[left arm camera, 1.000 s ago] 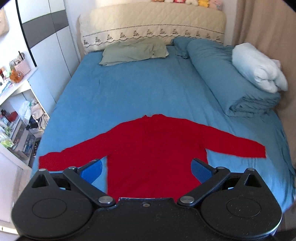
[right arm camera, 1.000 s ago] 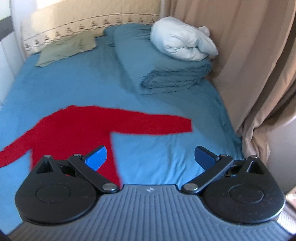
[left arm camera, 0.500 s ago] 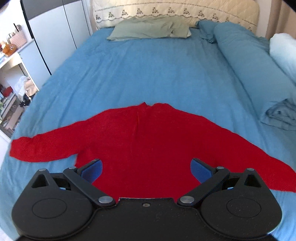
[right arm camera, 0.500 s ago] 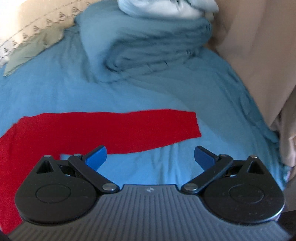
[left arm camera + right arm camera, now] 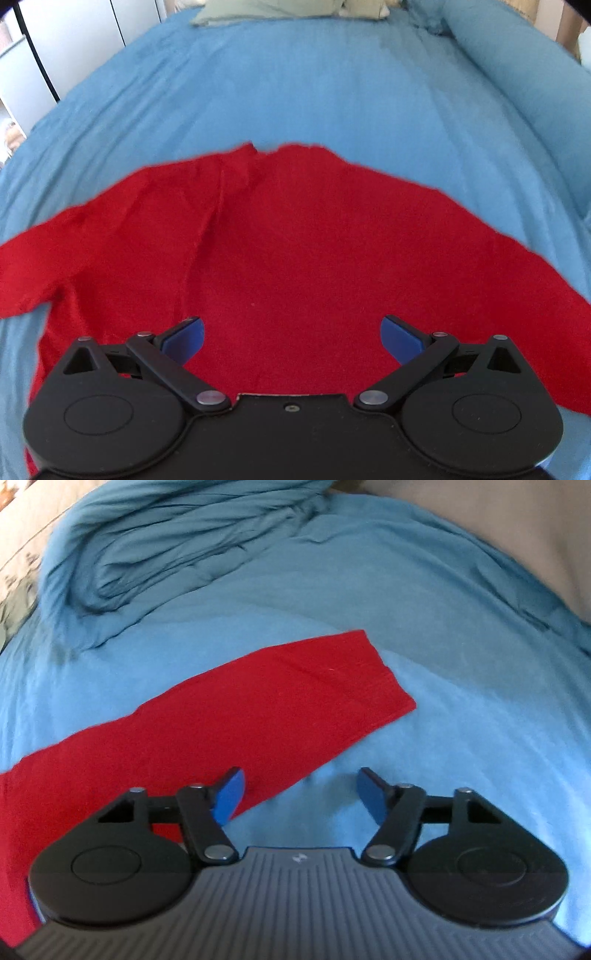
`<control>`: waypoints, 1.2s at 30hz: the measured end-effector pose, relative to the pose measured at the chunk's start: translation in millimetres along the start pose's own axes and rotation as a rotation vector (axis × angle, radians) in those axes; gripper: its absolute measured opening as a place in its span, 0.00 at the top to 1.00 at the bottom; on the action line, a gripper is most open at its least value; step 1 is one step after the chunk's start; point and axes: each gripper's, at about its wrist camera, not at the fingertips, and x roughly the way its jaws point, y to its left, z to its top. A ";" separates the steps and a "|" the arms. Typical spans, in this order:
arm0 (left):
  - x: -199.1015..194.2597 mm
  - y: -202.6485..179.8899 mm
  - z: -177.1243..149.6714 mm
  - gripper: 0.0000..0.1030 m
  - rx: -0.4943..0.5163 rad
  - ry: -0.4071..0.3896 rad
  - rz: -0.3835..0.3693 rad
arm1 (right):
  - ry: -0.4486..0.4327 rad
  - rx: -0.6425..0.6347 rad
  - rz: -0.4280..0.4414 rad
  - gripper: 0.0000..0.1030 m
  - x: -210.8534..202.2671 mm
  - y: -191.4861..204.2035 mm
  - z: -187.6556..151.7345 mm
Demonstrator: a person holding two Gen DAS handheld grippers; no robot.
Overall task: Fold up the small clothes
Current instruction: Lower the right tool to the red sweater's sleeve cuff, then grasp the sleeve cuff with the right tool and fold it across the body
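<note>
On the blue bed sheet (image 5: 295, 92) the red long-sleeve top (image 5: 295, 240) lies flat, collar at the far side, hem toward the camera, both sleeves spread out sideways. Nothing folded yet.

Right gripper (image 5: 299, 794) sits over the right sleeve (image 5: 229, 716). Sleeve's long axis runs diagonally from lower-left up to the cuff at upper-right; the cuff end is ahead and slightly right of the fingers. Jaws closing but with a clear gap: left pad is over the sleeve's near edge, right pad over bare sheet. Nothing clamped, contact probably not made; motion blur makes that hard to call.

Left gripper (image 5: 291, 332) hangs over the lower torso, jaws wide apart, empty.

Right hand is clearly nearer the sleeve, so my read is sleeve-in fold first, pulling toward the body along that axis.
</note>
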 end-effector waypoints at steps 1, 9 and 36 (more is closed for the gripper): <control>5.4 -1.2 -2.1 0.00 -0.002 0.010 0.001 | -0.012 0.011 0.002 0.24 2.6 -0.9 0.5; 30.1 6.9 -13.7 0.00 -0.052 0.090 -0.004 | -0.084 0.088 0.033 0.60 14.0 -8.1 12.0; -19.9 132.7 12.0 0.00 -0.103 0.056 -0.037 | -0.182 -0.292 0.707 0.79 -130.5 314.1 -33.4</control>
